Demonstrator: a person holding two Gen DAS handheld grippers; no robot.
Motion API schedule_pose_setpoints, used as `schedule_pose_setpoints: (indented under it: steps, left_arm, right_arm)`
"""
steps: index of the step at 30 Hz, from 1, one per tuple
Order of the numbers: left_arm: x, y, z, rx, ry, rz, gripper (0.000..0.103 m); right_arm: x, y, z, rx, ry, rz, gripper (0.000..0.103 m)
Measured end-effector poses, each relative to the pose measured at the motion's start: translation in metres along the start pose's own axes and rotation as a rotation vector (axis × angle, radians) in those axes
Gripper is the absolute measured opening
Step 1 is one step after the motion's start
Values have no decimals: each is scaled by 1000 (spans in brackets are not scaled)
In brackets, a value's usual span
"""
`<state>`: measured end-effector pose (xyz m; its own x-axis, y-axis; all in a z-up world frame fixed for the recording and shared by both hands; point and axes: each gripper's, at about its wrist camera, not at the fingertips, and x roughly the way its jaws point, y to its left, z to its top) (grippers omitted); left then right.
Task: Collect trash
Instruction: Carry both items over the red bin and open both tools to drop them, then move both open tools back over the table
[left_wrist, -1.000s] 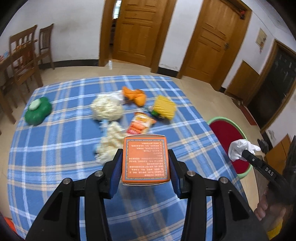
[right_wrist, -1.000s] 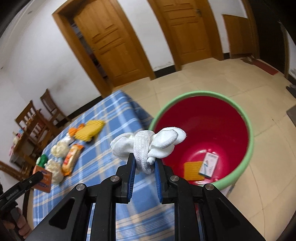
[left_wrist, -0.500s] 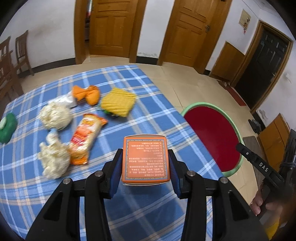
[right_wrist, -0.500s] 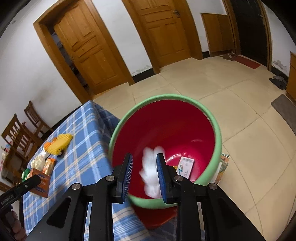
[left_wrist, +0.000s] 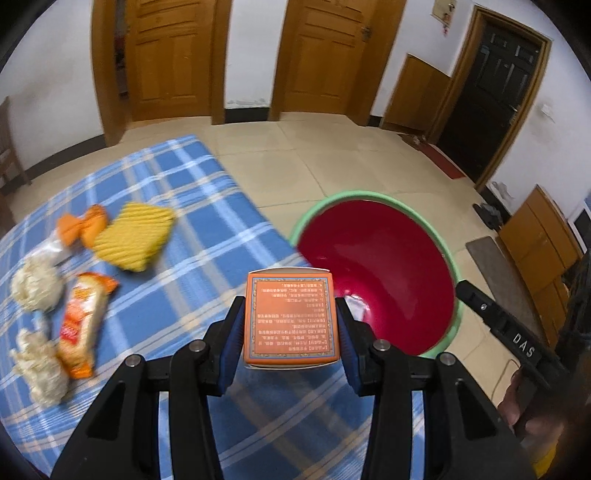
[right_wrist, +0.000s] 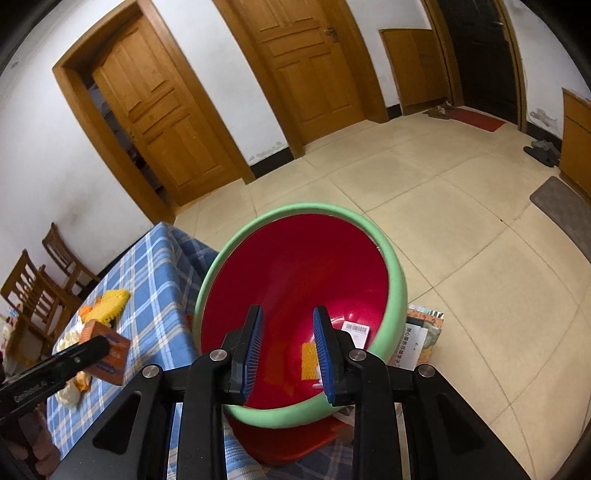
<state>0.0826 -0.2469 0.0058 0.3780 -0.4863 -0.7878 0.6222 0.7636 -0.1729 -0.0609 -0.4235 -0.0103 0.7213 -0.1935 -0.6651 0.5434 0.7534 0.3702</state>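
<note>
We see the checked tabletop (left_wrist: 177, 206) filling the left wrist view from 7 to 10 o'clock with wrappers (left_wrist: 79, 325) on it, and the red bin (right_wrist: 391, 266) on the floor beside its edge. The left gripper (left_wrist: 291, 325) is clamped on the orange box (left_wrist: 291, 317), held over the tabletop edge, its printed face toward the camera and its long axis running from 6 to 12 o'clock. Only the right wrist view shows the bin's bottom, where a white carton (right_wrist: 355, 329) lies, seen past the right gripper (right_wrist: 288, 343), whose jaws stand parted and empty.
</note>
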Motion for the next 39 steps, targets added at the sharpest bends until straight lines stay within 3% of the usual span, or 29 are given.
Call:
schedule_pose_setpoints:
  steps: [13, 17, 20, 29, 33, 39]
  left_arm:
    - [46, -43, 21, 75, 52, -51, 47]
    - [45, -46, 24, 76, 45, -47, 62]
    - [41, -46, 24, 79, 36, -36, 63]
    - [23, -27, 18, 10, 17, -22, 63]
    - [10, -12, 13, -31, 1, -1, 63]
    - [-14, 14, 0, -102, -38, 58, 63]
  right_arm:
    - [1, -19, 4, 38, 0, -24, 28]
    - [2, -23, 4, 49, 0, -30, 28]
    - [1, -24, 4, 55, 2, -30, 28]
    - [-6, -14, 5, 35, -4, -16, 28]
    - [-9, -8, 4, 23, -9, -1, 38]
    - [-13, 7, 3, -13, -11, 27, 39]
